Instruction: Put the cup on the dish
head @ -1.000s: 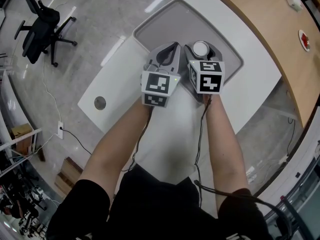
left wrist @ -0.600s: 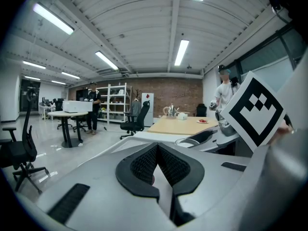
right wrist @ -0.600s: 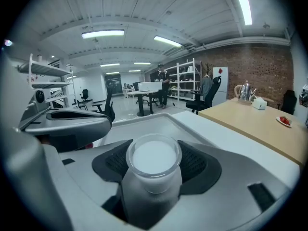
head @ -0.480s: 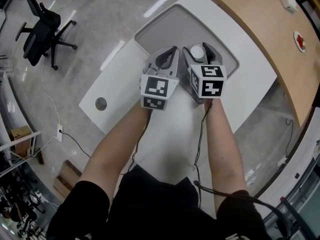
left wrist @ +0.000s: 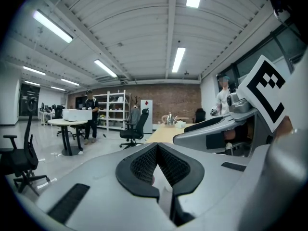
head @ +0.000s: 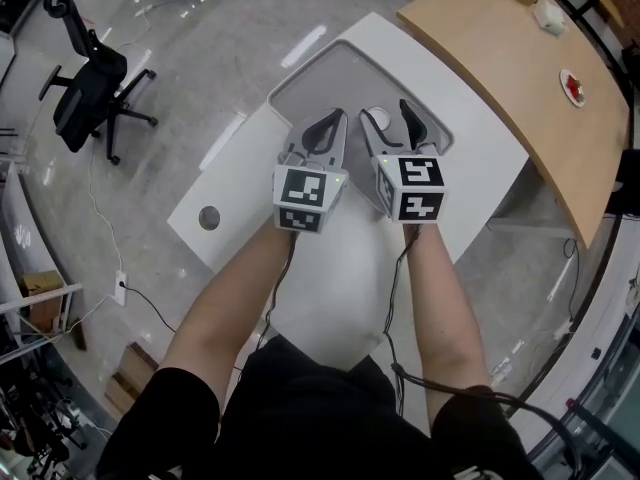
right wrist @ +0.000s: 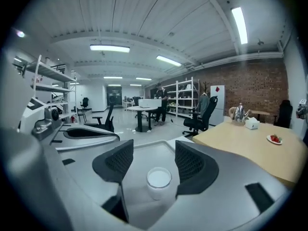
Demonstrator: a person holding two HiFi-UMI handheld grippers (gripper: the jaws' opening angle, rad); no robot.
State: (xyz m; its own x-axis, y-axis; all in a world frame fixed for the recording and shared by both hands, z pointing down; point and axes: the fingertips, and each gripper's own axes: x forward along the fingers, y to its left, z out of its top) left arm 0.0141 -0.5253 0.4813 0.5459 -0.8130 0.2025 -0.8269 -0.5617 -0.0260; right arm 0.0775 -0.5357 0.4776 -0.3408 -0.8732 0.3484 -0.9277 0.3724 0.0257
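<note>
The left claw (head: 336, 120) is pressed together. In the left gripper view (left wrist: 156, 150) its dark ribbed pads meet at the tips in a narrow wedge with nothing between them. It hangs over the near part of the gray dish (head: 330, 73), a shallow rounded tray on the white worktop (head: 330, 258).

Just to the right of this claw stands the cup (head: 377, 119). It is small and round, pale and slightly see-through, with a thin rim and a flat white disc showing inside the top. It stands upright on the floor of the dish.

The right claw (head: 388, 118) is spread, one pad on each side of the cup. In the right gripper view (right wrist: 154, 150) the cup (right wrist: 159, 179) sits in the gap between the pads, nearer the claw's base than its tips, and neither pad touches it.
</note>
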